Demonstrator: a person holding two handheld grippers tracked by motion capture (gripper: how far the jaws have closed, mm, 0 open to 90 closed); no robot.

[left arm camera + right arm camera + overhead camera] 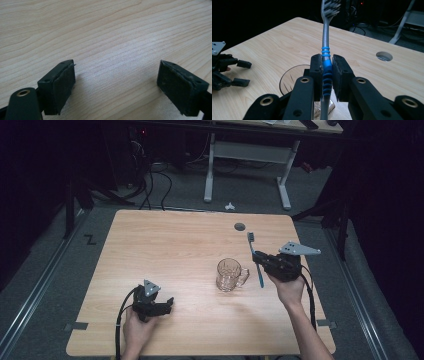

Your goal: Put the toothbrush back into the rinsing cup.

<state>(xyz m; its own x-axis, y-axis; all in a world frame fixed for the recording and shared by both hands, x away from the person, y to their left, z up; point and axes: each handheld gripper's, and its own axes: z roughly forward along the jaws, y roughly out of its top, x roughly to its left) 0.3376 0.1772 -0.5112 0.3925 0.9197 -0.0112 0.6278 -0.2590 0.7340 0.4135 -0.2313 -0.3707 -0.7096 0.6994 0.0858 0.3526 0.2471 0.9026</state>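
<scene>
Two fingers of the right gripper (pixel 327 75) clench the blue toothbrush (pixel 326 53); lower it handle-first into the glass mug (pixel 231 275). Left gripper (pixel 116 85) rests released.

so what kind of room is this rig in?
Probably a lab or workshop, not a home: a bare wooden table on grey floor, cables trailing behind it, and a white-legged workbench in a dark surround.
</scene>
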